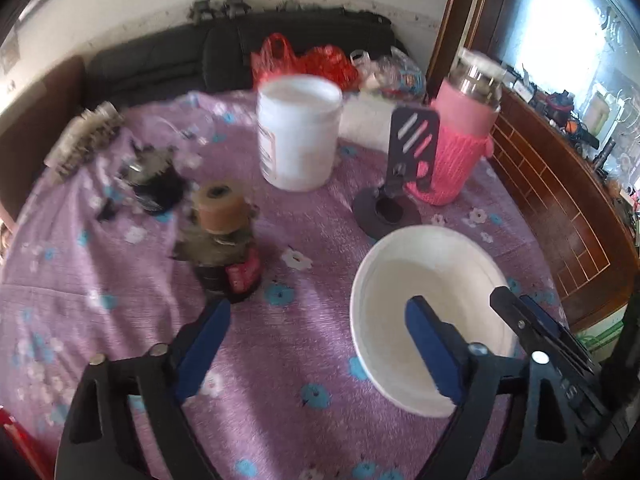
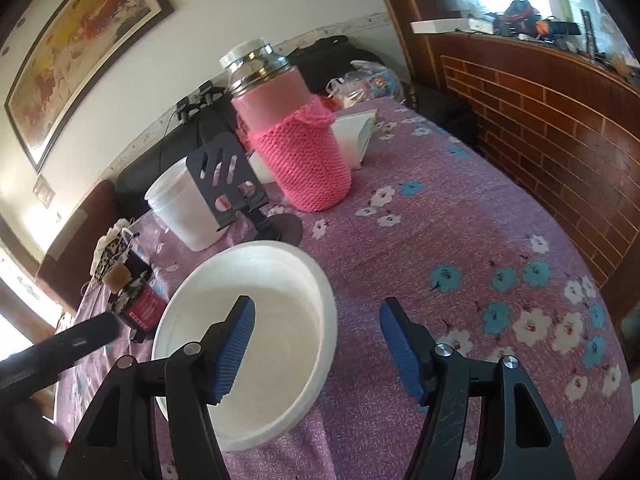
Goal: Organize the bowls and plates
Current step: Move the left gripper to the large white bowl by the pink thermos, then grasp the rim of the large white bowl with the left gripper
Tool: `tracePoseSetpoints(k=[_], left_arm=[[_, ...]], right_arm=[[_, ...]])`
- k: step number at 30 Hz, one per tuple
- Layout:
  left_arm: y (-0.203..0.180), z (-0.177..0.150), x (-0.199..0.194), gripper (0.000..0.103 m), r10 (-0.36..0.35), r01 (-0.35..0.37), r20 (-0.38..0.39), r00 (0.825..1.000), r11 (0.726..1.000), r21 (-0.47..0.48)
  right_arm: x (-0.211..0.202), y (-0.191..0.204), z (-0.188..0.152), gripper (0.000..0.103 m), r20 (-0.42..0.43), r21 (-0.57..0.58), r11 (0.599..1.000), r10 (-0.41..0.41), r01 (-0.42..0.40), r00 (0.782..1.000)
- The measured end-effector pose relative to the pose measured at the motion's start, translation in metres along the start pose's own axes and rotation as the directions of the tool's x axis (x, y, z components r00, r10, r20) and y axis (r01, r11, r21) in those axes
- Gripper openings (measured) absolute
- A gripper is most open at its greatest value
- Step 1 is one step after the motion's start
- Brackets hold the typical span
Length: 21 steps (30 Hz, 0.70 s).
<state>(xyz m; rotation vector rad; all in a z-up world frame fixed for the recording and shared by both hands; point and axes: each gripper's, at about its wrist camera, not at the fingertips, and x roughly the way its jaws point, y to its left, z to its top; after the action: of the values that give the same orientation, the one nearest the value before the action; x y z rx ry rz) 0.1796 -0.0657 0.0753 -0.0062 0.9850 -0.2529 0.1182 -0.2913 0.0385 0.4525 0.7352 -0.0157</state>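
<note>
A white bowl (image 1: 432,280) (image 2: 276,304) sits upright on the purple flowered tablecloth (image 1: 304,240), nothing in it. My left gripper (image 1: 319,302) is open and straddles the bowl's left rim: one blue pad is over the inside, the other over the cloth. My right gripper (image 2: 316,302) is open too and straddles the opposite rim, its left pad inside the bowl and its right pad clear of the wall. One of the right gripper's fingers (image 1: 536,324) shows in the left wrist view. In the right wrist view the left gripper is only a dark blur at the left edge.
Behind the bowl stand a black phone stand (image 1: 404,160), a jar in a pink knitted sleeve (image 1: 460,148) and a white lidded tub (image 1: 298,132). Small dark bottles (image 1: 224,248) stand to the left. A brick-patterned wooden wall (image 2: 540,132) runs along the table's right side.
</note>
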Motion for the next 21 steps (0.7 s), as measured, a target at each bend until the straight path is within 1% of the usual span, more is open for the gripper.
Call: tracePoseSetpoints(k=[2, 4, 6, 7, 8, 10, 13, 15, 19, 21], left_arm=[[-0.001, 0.001, 0.014, 0.075, -0.008, 0.008, -0.028, 1.0, 1.0, -0.005], [-0.003, 0.001, 0.028, 0.07, -0.019, 0.019, -0.055, 0.998, 1.0, -0.003], [-0.005, 0.0, 0.037, 0.066, -0.025, 0.025, -0.071, 0.997, 1.0, 0.001], [-0.007, 0.0, 0.043, 0.06, -0.029, 0.029, -0.079, 0.996, 1.0, 0.004], [-0.008, -0.001, 0.047, 0.051, -0.03, 0.031, -0.087, 0.996, 0.999, 0.009], [-0.011, 0.0, 0.053, 0.042, -0.04, 0.042, -0.108, 0.993, 0.999, 0.014], [-0.018, -0.004, 0.06, 0.041, -0.045, 0.048, -0.124, 0.991, 0.999, 0.02], [-0.022, -0.006, 0.063, 0.041, -0.038, 0.043, -0.128, 0.991, 0.999, 0.031], [-0.027, -0.006, 0.063, 0.041, -0.03, 0.036, -0.12, 0.992, 0.998, 0.046], [-0.029, -0.006, 0.062, 0.041, -0.026, 0.032, -0.115, 0.993, 0.998, 0.052]], right_arm=[[0.005, -0.001, -0.002, 0.068, -0.02, -0.002, 1.0, 0.002, -0.002, 1.0], [0.011, -0.001, -0.003, 0.066, -0.04, 0.0, 1.0, 0.008, -0.008, 0.999], [0.014, 0.001, -0.005, 0.062, -0.054, -0.004, 1.0, 0.007, -0.008, 0.998], [0.016, 0.002, -0.005, 0.061, -0.058, -0.012, 1.0, 0.005, -0.005, 0.998], [0.016, 0.003, -0.006, 0.059, -0.057, -0.017, 1.0, 0.001, -0.002, 0.998], [0.018, 0.004, -0.006, 0.058, -0.054, -0.028, 1.0, -0.009, 0.007, 0.998], [0.02, 0.003, -0.006, 0.057, -0.06, -0.027, 1.0, -0.012, 0.011, 0.998], [0.023, 0.002, -0.006, 0.053, -0.067, -0.026, 1.0, -0.012, 0.011, 0.998], [0.026, 0.002, -0.007, 0.051, -0.08, -0.024, 1.0, -0.008, 0.006, 0.997], [0.026, 0.002, -0.008, 0.047, -0.086, -0.021, 1.0, -0.005, 0.003, 0.996]])
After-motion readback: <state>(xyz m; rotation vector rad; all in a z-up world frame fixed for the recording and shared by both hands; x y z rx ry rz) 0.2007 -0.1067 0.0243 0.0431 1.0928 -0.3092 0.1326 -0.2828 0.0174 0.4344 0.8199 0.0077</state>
